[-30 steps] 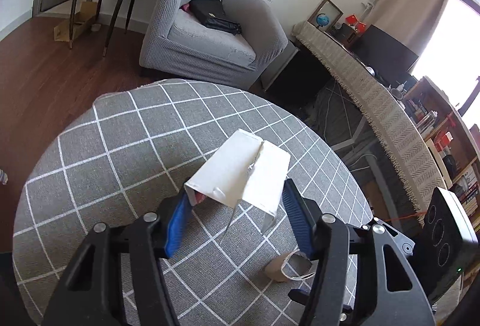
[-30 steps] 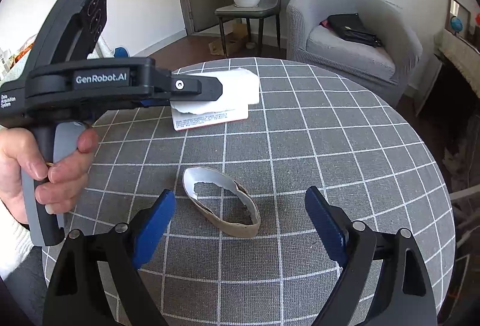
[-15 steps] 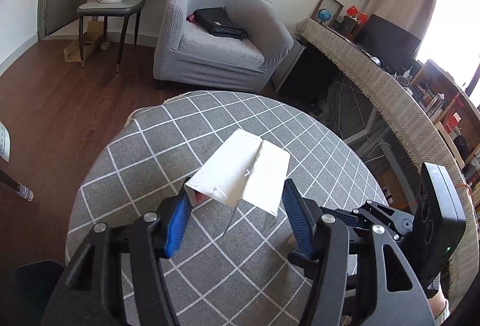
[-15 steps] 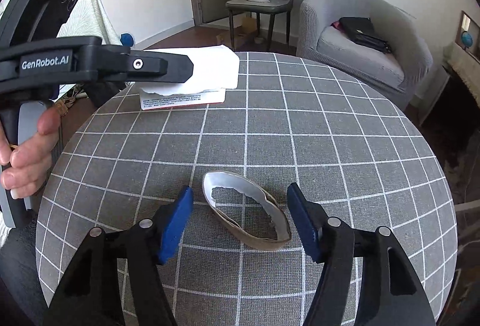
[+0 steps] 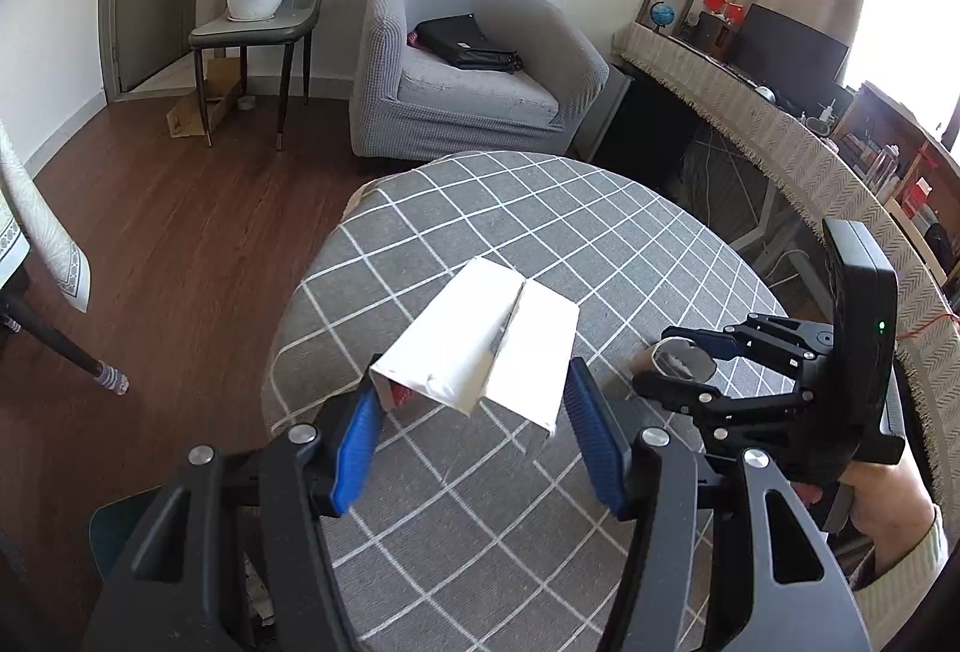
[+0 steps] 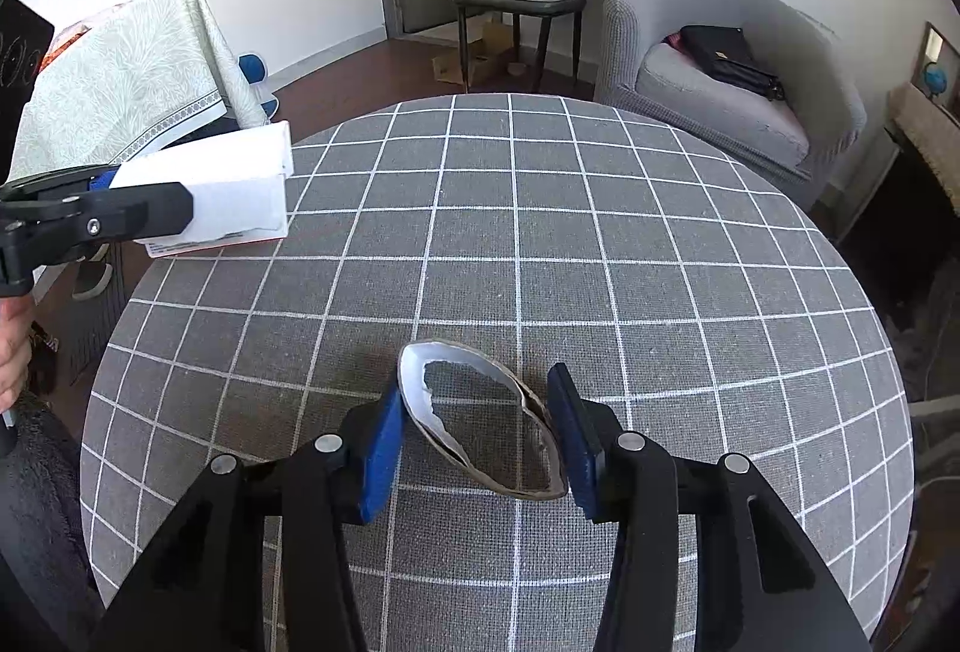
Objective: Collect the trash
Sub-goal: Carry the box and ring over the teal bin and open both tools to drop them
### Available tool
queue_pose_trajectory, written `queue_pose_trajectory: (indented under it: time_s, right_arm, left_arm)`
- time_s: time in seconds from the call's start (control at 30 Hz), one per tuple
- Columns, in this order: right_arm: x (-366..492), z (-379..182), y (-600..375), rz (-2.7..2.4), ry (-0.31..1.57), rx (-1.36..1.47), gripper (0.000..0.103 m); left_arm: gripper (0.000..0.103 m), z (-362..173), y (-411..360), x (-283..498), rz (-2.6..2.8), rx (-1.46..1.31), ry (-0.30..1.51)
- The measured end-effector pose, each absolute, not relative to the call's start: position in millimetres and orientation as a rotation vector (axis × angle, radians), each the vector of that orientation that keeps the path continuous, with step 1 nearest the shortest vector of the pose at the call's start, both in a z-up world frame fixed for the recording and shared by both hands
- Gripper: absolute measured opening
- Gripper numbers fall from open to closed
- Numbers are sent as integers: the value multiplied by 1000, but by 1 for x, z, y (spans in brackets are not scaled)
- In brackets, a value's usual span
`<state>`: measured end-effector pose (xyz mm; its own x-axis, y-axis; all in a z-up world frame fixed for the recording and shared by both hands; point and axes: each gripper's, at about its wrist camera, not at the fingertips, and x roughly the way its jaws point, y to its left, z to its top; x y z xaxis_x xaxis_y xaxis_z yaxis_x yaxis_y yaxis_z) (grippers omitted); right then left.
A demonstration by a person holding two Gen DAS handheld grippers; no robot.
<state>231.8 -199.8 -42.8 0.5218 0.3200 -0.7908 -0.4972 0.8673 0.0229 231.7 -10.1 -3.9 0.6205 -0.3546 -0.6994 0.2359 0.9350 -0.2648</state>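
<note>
Right wrist view: the right tool [image 6: 477, 427] has just been closing its jaws around the torn cardboard ring [image 6: 480, 415] lying on the checked tabletop [image 6: 600, 244]; both blue pads now touch its sides, squeezing it oval, so it looks gripped and ready to lift. The left tool [image 5: 471, 436], clamped on the white carton [image 5: 480, 346], has carried it out to the tabletop's edge, probably toward a bin.
</note>
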Motion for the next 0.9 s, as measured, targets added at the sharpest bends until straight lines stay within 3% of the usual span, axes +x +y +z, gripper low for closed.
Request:
queue_pose_trajectory:
  time_s: [0.43, 0.9]
  right_arm:
    - [193, -17, -187, 529, 893, -112, 47]
    - [172, 1, -106, 646, 863, -86, 47]
  left_arm:
    - [61, 9, 38, 155, -228, -69, 773]
    - [61, -40, 140, 117, -31, -76, 825]
